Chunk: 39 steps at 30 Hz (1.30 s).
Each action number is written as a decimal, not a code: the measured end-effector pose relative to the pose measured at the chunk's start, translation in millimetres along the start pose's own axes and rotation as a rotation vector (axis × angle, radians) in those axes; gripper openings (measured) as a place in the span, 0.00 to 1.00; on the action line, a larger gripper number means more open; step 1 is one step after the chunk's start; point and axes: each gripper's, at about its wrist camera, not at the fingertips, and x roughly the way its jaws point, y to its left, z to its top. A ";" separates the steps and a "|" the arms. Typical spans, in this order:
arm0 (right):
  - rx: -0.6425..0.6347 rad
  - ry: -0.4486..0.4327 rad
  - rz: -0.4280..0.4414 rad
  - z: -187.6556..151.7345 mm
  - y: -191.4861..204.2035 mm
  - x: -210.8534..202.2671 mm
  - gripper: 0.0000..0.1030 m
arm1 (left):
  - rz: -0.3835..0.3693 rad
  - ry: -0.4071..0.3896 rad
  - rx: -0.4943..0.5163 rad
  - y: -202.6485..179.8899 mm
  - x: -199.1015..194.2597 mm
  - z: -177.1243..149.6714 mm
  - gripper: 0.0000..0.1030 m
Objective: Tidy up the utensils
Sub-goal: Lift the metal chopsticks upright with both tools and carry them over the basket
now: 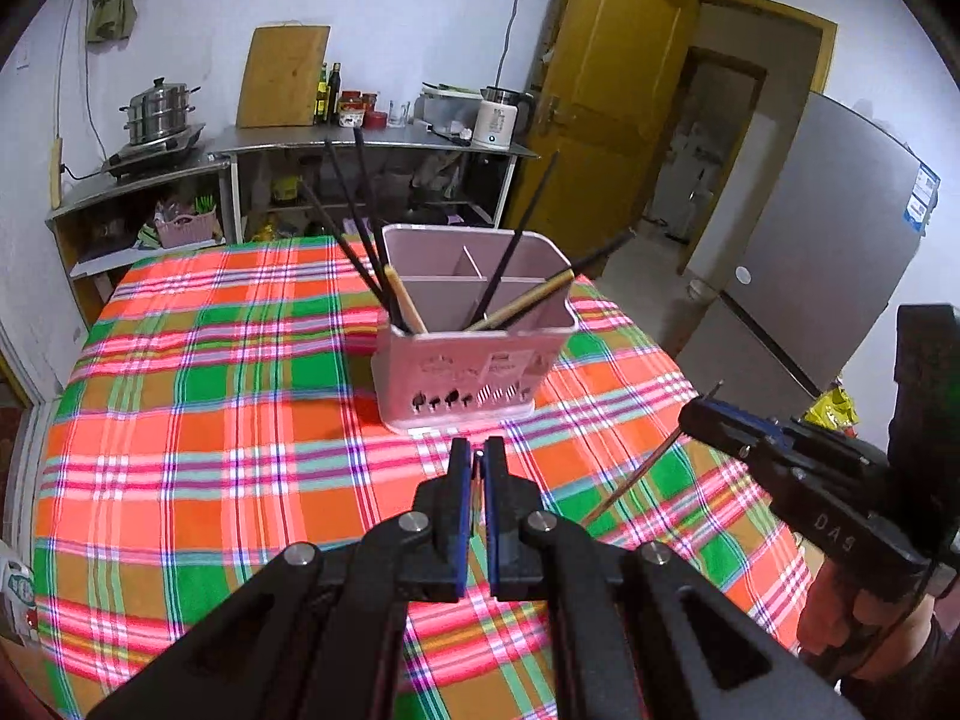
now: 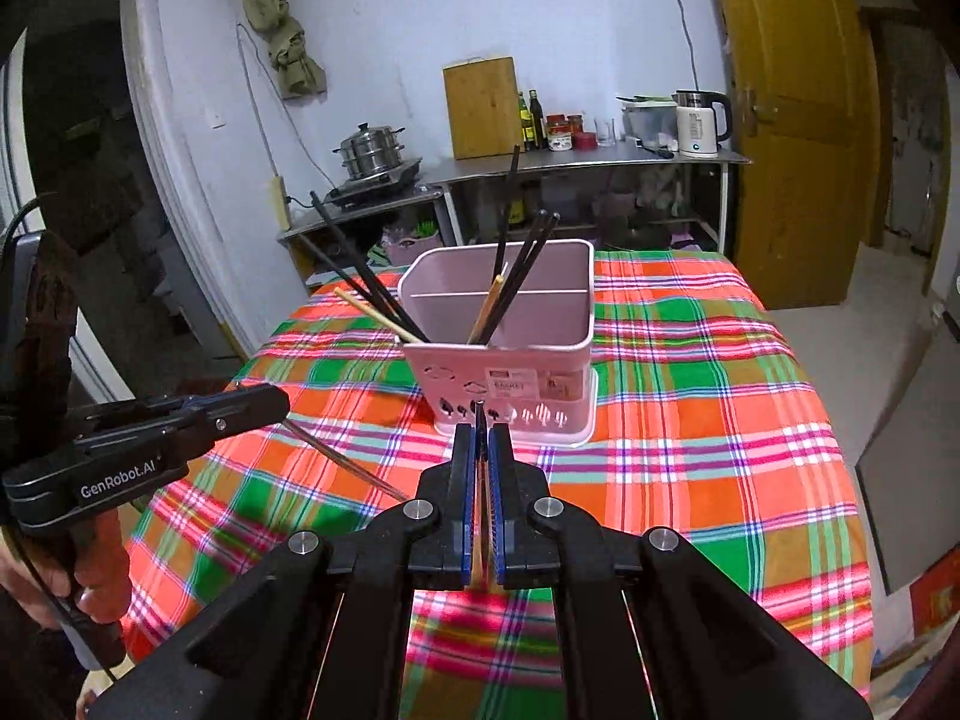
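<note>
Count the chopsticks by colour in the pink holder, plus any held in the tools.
Black chopsticks in the pink holder: 5
Wooden chopsticks in the pink holder: 2
Chopstick held in the left tool: 1, colour unclear
Chopstick held in the right tool: 1, colour unclear
Total: 9

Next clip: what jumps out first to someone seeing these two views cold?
The bright plaid tablecloth fills both views, with a pink utensil holder standing at its middle, dark and wooden chopsticks fanning out of its compartments. In front, each hand-held gripper is closed on one thin chopstick: the left hand-held gripper holds one slanting down toward the cloth, the right hand-held gripper one edge-on between its blue pads.
</note>
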 end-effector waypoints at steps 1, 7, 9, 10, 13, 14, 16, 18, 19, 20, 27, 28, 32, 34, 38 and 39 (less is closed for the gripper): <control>0.000 -0.001 0.000 -1.8 -0.8 -2.5 0.04 | 0.000 0.000 0.001 -0.6 -1.5 -2.8 0.04; -0.005 -0.002 -0.003 -12.1 -0.6 -14.8 0.04 | 0.006 0.003 0.010 -4.6 -8.5 -14.5 0.04; -0.009 -0.002 -0.005 -16.4 -0.2 -17.9 0.04 | 0.007 0.004 0.011 -5.4 -9.5 -17.1 0.04; -0.011 -0.002 -0.004 -17.9 0.0 -18.5 0.04 | 0.007 0.005 0.012 -5.9 -9.9 -18.3 0.04; -0.022 -0.002 -0.006 -21.2 1.9 -21.4 0.04 | 0.009 0.005 0.012 -5.7 -11.7 -20.4 0.04; -0.024 -0.003 -0.006 -21.8 2.0 -22.4 0.04 | 0.010 0.002 0.011 -5.4 -12.6 -20.5 0.04; -0.028 -0.005 -0.007 -22.6 2.8 -24.7 0.04 | 0.009 -0.001 0.011 -5.3 -14.4 -19.4 0.04; -0.033 -0.010 -0.006 -22.3 4.0 -26.0 0.03 | 0.009 -0.005 0.015 -6.1 -16.4 -18.5 0.04; -0.035 -0.011 -0.006 -22.2 4.3 -26.2 0.03 | 0.007 -0.008 0.018 -6.6 -17.6 -17.9 0.04; -0.037 -0.014 -0.005 -21.6 4.8 -26.5 0.03 | 0.007 -0.010 0.020 -7.3 -18.5 -17.3 0.04; -0.053 -0.029 -0.002 -16.6 9.0 -26.1 0.03 | 0.000 -0.018 0.022 -7.2 -22.4 -12.0 0.04; -0.054 -0.032 -0.003 -15.6 9.2 -26.1 0.03 | -0.001 -0.018 0.021 -7.2 -22.3 -10.8 0.04; -0.051 -0.049 -0.001 -10.7 9.7 -26.2 0.03 | -0.004 -0.014 0.020 -7.4 -20.3 -2.6 0.04; -0.050 -0.057 -0.002 -6.7 10.0 -25.5 0.03 | 0.003 -0.018 0.026 -8.0 -20.0 3.0 0.04; -0.045 -0.078 -0.003 2.3 10.1 -24.7 0.03 | 0.003 -0.029 0.017 -5.7 -18.5 15.6 0.04; -0.042 -0.083 -0.004 4.9 9.9 -23.6 0.03 | 0.005 -0.033 0.015 -5.0 -18.3 19.3 0.04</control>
